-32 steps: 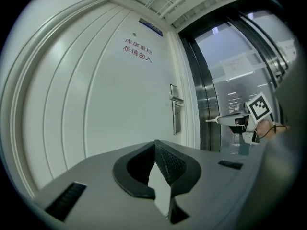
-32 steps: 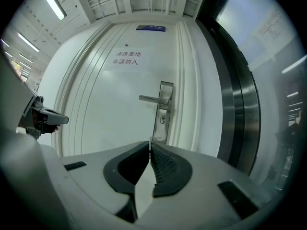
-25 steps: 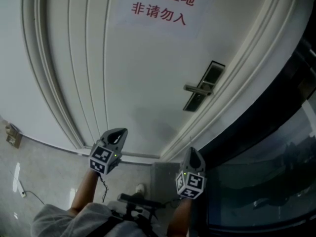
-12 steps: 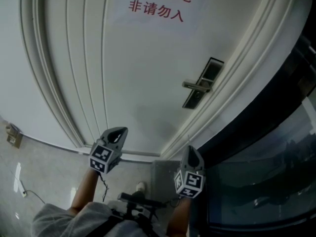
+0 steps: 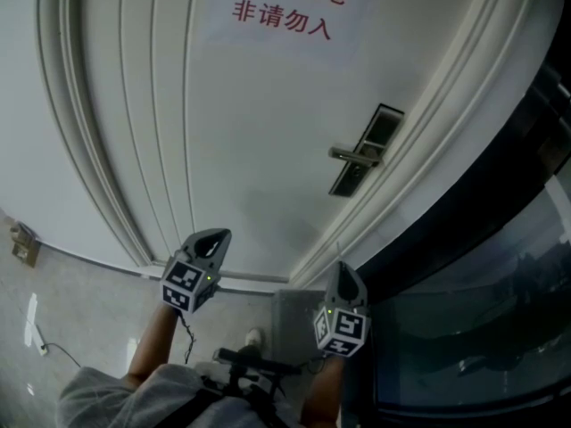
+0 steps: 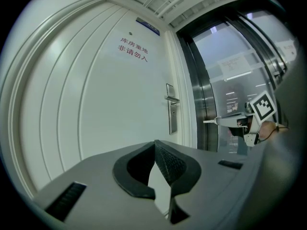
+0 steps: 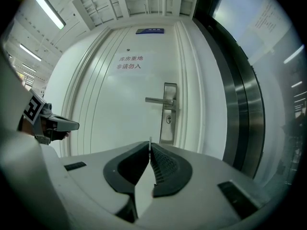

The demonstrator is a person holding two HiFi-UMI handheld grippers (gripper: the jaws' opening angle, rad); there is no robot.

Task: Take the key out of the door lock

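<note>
Head view is dim and bluish; a soft shadow lies low on the door [image 5: 268,132]. Gripper views are brighter, fisheye-bent, black at corners. Ceiling strip lights [image 7: 48,6] glare.

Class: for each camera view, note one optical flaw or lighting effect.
Head view: straight door mouldings bow into curves; dim overall. Left gripper view: black fisheye corners, reflections on the glass panel. Right gripper view: ceiling light strip glares; door handle stays sharp.

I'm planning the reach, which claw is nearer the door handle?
Right. The right claw hangs straight below the door handle in the head view; the left claw is off to the lower left, farther away.
</note>
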